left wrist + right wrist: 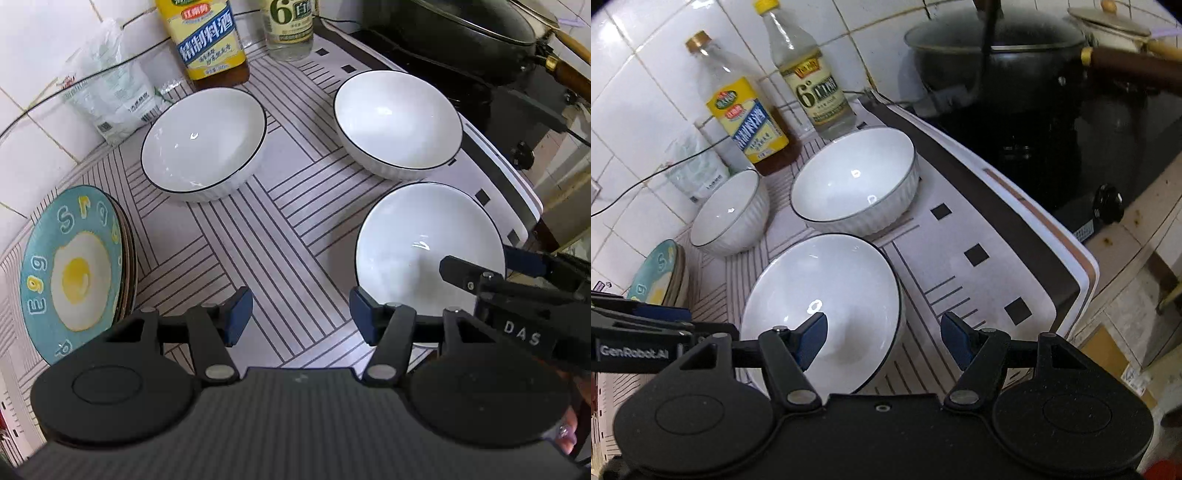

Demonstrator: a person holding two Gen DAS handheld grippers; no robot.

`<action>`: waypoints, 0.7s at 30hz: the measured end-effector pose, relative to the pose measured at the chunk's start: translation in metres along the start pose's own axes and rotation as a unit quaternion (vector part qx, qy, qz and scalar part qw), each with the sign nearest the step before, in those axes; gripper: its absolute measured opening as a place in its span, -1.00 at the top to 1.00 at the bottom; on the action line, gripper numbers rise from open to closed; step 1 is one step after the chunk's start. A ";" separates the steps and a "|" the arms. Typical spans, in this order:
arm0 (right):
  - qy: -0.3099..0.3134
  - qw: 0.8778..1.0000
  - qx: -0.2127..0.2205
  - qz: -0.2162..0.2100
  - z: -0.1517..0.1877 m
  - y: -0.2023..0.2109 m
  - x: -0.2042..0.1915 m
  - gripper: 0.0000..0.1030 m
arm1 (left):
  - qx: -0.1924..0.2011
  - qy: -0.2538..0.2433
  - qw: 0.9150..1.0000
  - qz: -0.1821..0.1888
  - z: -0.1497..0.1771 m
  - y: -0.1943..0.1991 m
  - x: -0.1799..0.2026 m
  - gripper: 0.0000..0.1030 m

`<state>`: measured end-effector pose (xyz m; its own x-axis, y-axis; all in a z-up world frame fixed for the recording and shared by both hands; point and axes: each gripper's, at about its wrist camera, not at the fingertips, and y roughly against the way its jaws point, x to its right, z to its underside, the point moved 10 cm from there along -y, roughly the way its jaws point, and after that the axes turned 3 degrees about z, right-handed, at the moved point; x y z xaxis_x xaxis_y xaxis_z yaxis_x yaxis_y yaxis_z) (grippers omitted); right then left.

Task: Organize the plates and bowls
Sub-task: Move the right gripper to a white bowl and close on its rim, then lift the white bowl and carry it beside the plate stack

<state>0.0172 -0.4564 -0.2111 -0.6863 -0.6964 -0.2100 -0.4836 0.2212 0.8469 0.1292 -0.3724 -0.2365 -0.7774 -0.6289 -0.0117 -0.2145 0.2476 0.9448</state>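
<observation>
The right gripper (882,341) is straddling the near bowl's (820,314) rim with wide jaws, probably for lifting; the left gripper (301,317) is waiting wide beside that bowl.

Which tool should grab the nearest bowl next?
Right. The right tool is open and straddles the nearest bowl rim, one finger inside. The left tool is open over bare mat beside it.

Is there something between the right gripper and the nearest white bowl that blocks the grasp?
Nothing visible blocks it. The right gripper is open at the nearest bowl, one finger over its inside and the other outside its rim. The other two bowls stand farther back.
</observation>
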 end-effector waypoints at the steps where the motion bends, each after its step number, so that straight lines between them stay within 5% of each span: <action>1: 0.005 1.000 0.000 0.003 0.000 -0.002 -0.001 -0.24 | -0.004 0.007 1.000 0.004 0.000 -0.002 -0.002 -0.09; 5: 0.007 1.000 -0.006 0.011 0.001 -0.008 -0.001 0.14 | -0.015 0.026 0.999 0.014 0.003 -0.014 -0.005 -0.05; 7: 0.005 1.000 -0.007 0.015 0.002 -0.011 -0.001 0.49 | -0.018 0.031 0.999 0.015 0.005 -0.020 -0.005 0.09; 10: 0.002 1.000 -0.013 0.016 0.005 -0.015 0.001 0.70 | -0.017 0.032 0.999 0.017 0.005 -0.030 -0.004 0.39; 15: -0.005 1.000 -0.010 0.011 0.004 -0.015 0.002 0.70 | -0.012 0.046 0.998 0.042 0.006 -0.037 -0.002 0.76; 21: -0.003 1.000 -0.008 0.014 0.004 -0.015 0.002 0.70 | -0.006 0.096 0.993 0.075 0.005 -0.018 -0.008 0.70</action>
<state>0.0212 -0.4584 -0.2261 -0.7027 -0.6856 -0.1902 -0.4563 0.2291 0.8598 0.1359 -0.3680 -0.2555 -0.6733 -0.7142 0.1910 -0.0970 0.3415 0.9349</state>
